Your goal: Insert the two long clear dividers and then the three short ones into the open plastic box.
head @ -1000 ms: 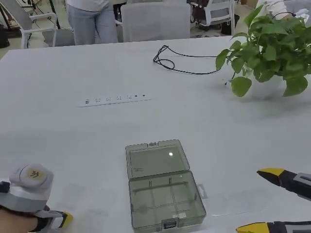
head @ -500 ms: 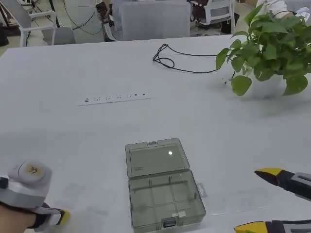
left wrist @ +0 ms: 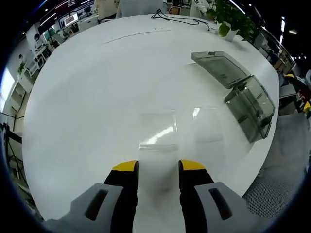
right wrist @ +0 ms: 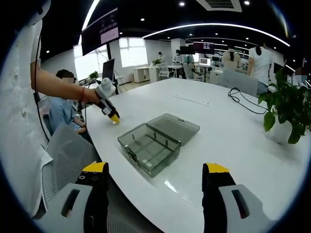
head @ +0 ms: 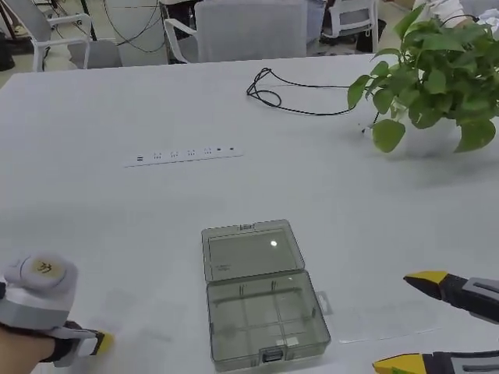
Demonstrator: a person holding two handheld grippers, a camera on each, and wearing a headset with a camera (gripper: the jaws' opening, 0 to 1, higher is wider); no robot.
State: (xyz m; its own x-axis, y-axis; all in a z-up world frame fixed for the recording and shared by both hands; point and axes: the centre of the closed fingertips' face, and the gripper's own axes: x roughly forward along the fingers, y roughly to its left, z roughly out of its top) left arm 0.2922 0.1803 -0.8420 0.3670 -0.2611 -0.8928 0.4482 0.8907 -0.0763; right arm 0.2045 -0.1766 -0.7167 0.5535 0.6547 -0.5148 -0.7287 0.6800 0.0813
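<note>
While the left gripper [left wrist: 158,167] stands part-open, the right gripper [right wrist: 155,168] gapes.

The box [head: 265,315] sits at the table's [head: 101,226] near edge, power strip [head: 183,156] behind it, plant [head: 437,70] back right.

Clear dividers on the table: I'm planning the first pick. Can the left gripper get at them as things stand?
Probably yes. The left gripper is open, and the clear dividers lie flat on the table just ahead of its fingers, nothing between.

No text is legible; marks [head: 222,272] on the box lid [head: 252,248] are blurred.
</note>
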